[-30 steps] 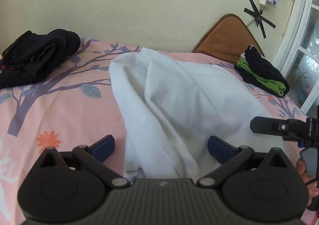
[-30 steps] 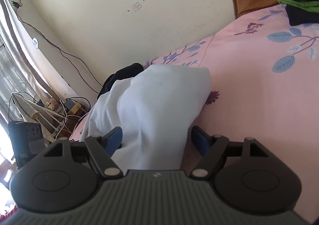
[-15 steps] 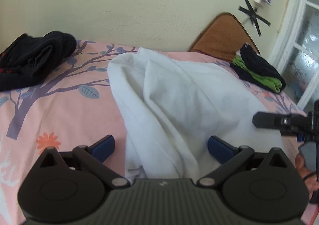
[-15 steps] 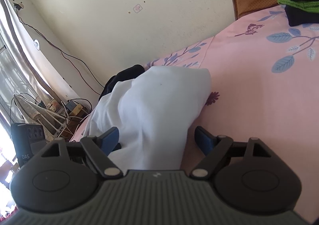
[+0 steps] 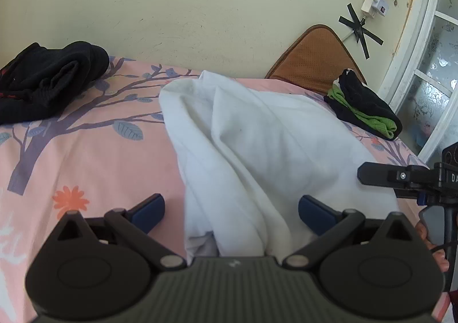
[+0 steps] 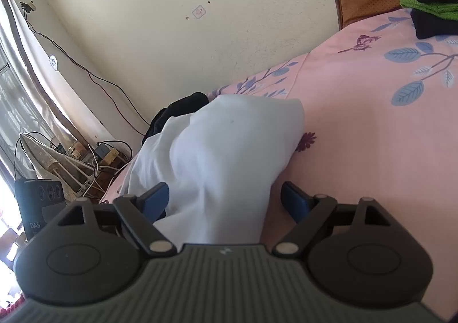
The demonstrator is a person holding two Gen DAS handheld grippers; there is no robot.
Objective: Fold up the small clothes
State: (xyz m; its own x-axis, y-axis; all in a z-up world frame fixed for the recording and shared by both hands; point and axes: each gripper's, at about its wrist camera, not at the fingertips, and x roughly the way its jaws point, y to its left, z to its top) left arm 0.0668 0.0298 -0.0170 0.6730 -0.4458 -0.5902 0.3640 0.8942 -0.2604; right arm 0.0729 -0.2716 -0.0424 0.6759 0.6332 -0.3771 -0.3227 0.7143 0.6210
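A white garment lies rumpled on the pink floral bed sheet. My left gripper is open, its blue pads either side of the garment's near edge without touching it. My right gripper is open too, its blue pads astride the garment's other end. The right gripper's finger also shows at the right edge of the left wrist view.
A black clothes pile lies at the far left by the wall. A folded black and green stack sits at the far right before a brown cushion. Cables and boxes clutter the floor beyond the bed's edge.
The right gripper's jaws have opened wider around the white garment. The left gripper has shifted slightly, its view panning; the garment lies as before.
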